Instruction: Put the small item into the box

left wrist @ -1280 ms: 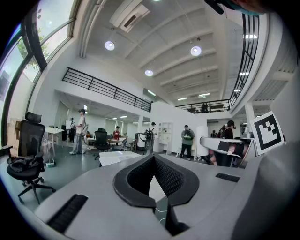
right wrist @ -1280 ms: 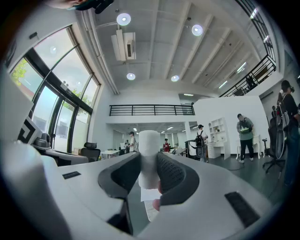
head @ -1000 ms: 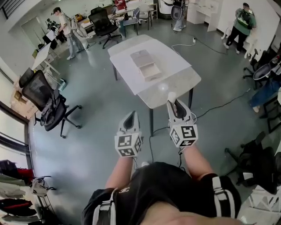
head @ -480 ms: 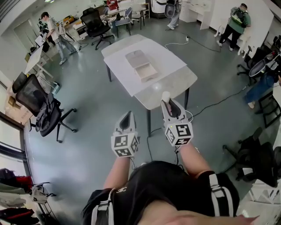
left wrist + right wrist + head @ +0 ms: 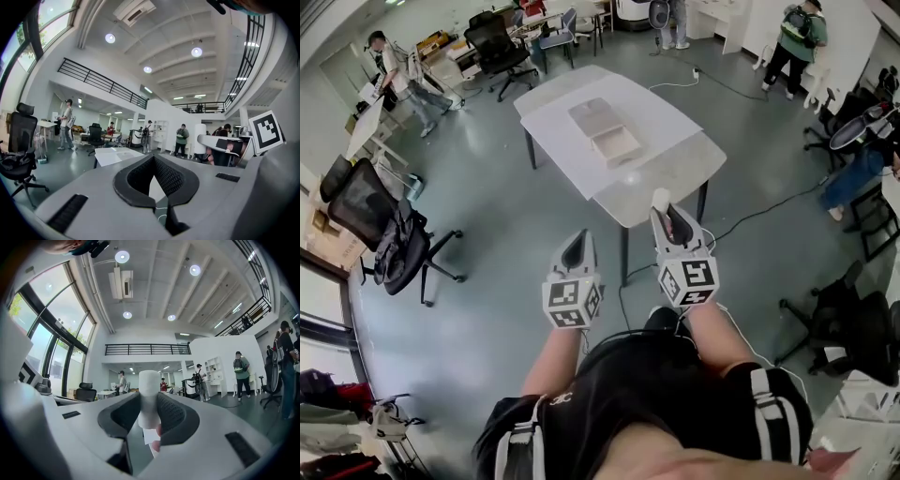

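A small white cylinder [image 5: 660,199] stands between the jaws of my right gripper [image 5: 666,214], which is shut on it and held in the air short of the table's near corner. In the right gripper view the cylinder [image 5: 149,394] pokes up past the black pads of the right gripper [image 5: 150,409]. The open shallow beige box [image 5: 605,131] lies in the middle of the white table [image 5: 675,169], well ahead of both grippers. My left gripper [image 5: 578,242] hangs beside the right one over the floor, its tips together. The left gripper [image 5: 153,174] holds nothing.
Black office chairs stand at the left [image 5: 398,248] and at the right [image 5: 839,323]. A cable [image 5: 759,217] runs across the grey floor by the table's leg. People stand at desks at the far left [image 5: 389,66] and by the back wall [image 5: 792,33].
The head view has drifted a little as the person moves towards the table. Both grippers keep their pose and the cylinder stays in the right jaws.
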The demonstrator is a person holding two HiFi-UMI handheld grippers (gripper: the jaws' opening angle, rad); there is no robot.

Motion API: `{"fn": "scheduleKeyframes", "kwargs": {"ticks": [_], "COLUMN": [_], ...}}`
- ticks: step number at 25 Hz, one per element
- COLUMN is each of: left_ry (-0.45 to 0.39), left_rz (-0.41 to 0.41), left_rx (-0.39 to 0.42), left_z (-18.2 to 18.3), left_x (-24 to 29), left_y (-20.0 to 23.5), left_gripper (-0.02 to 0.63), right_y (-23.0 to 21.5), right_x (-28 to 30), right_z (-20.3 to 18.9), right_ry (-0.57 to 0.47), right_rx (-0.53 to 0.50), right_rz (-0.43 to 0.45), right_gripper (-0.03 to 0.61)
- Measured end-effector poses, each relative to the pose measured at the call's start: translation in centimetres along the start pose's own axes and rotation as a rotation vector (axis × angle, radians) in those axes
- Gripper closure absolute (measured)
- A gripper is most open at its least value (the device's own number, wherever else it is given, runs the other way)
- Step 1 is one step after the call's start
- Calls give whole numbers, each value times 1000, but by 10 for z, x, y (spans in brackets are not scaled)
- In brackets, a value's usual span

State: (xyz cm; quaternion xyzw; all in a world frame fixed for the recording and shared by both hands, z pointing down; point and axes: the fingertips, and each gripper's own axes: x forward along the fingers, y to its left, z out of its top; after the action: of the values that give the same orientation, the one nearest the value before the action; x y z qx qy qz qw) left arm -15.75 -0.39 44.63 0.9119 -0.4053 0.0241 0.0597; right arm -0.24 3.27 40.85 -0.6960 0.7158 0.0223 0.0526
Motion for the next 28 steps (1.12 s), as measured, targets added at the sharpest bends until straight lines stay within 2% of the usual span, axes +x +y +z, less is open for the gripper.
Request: {"fn": "scheduleKeyframes", "kwargs": {"ticks": [12,19,28], "left_ry": [-10,-7,-12], "left_rz": [56,76,119], "left_rx": [17,20,18], "left_z": [10,12,32], "left_x": [68,141,229], "left_y": [40,53,56], "left_gripper": [609,609,610], "right_y": [-23,-63,-117], "right_x": [92,156,239], "right_z": [-10,-20,-22], "right_ry": [-19,-19,4], "right_rx": [15,22,28], "right_rz": [53,79,144], "right_gripper": [466,466,466]}}
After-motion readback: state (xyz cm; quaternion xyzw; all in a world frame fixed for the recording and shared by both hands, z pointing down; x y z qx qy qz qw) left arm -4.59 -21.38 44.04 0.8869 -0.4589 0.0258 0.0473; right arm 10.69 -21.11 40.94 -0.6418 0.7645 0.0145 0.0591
